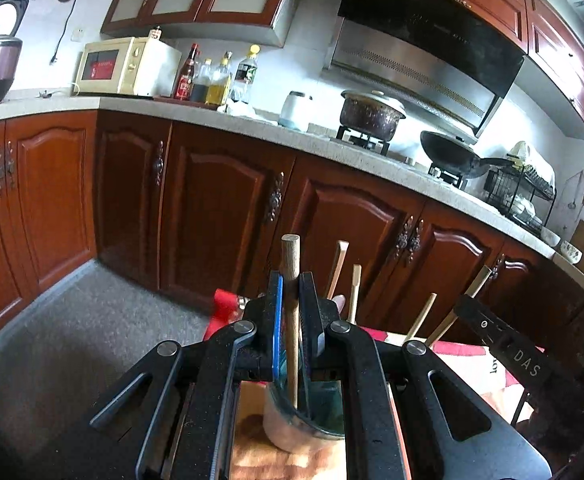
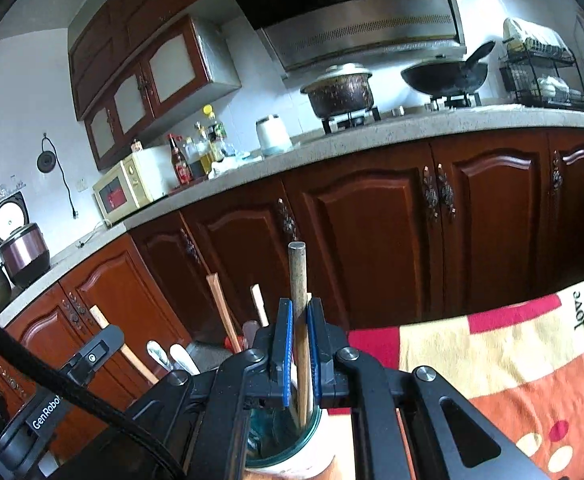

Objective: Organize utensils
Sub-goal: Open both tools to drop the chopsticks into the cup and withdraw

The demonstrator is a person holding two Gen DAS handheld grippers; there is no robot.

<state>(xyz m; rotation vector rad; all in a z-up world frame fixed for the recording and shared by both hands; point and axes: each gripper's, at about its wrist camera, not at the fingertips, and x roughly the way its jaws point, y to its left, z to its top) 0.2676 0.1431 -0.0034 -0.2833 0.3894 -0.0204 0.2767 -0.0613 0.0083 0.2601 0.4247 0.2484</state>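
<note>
Left tongs (image 1: 290,300) pinching a wooden stick (image 1: 290,264), right tongs (image 2: 300,328) pinching a dark-tipped stick (image 2: 298,276); both sticks' lower ends inside the green-rimmed cup (image 1: 304,428). Light, stiff, smooth: grip mid-shaft above the cup.

The lower end of the wooden stick (image 1: 290,320) went down into the glass cup (image 1: 304,420) and the cup's base was cut off behind the left gripper (image 1: 289,300), at 6 o'clock. In the right wrist view, the second stick (image 2: 300,320) also disappeared inside a glass holder (image 2: 283,440), its bottom cut by the lower edge. The heads of the other utensils (image 2: 221,308) at 9 o'clock stayed hidden behind black gripper parts.
</note>
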